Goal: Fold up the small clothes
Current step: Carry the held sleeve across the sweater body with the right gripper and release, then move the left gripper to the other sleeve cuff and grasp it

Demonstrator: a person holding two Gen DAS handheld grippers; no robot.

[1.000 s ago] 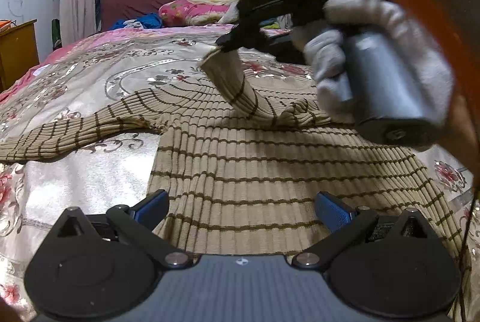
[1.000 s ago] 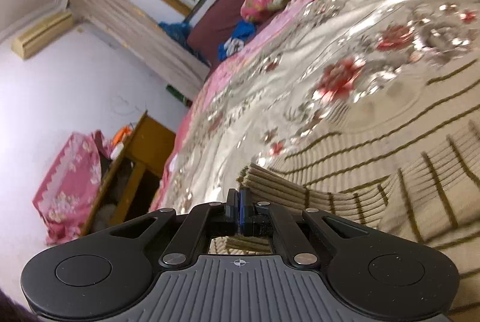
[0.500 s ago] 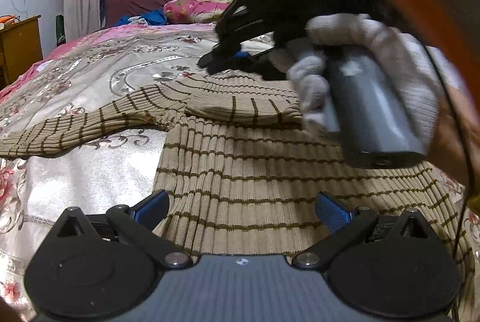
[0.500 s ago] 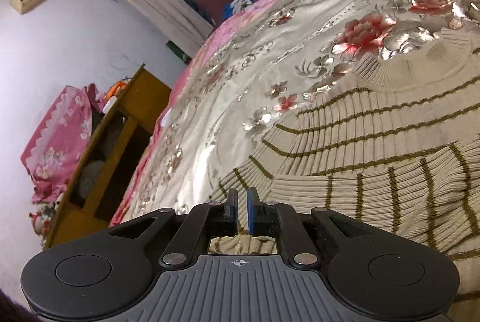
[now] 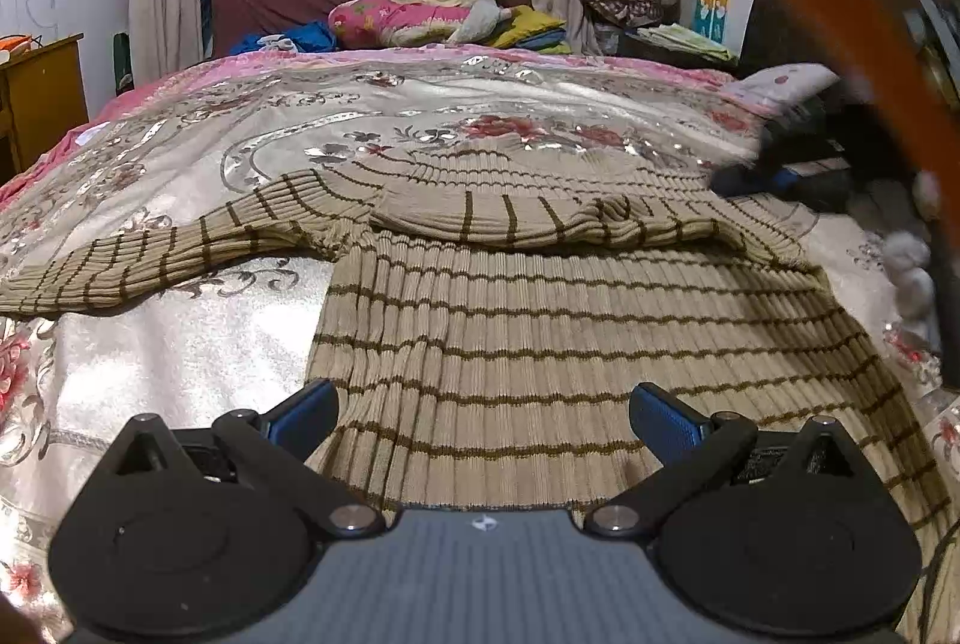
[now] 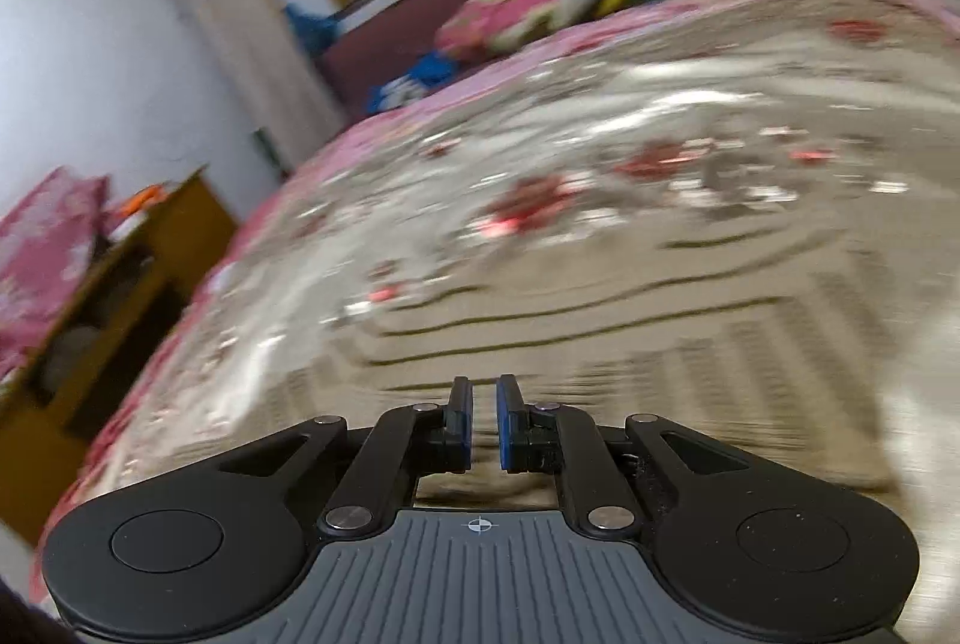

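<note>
Bedspread [image 5: 180, 344] left of sweater [image 5: 540, 344] bare; pillows [image 5: 420, 14] far.

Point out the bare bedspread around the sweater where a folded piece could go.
Free: the bedspread left of the sweater, below its outstretched sleeve, and the wide stretch beyond the collar. Crowded: the headboard end with pillows, and the right edge.

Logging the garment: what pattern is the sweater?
Beige ribbed knit with thin dark-brown stripes; clearest in left wrist view.
</note>
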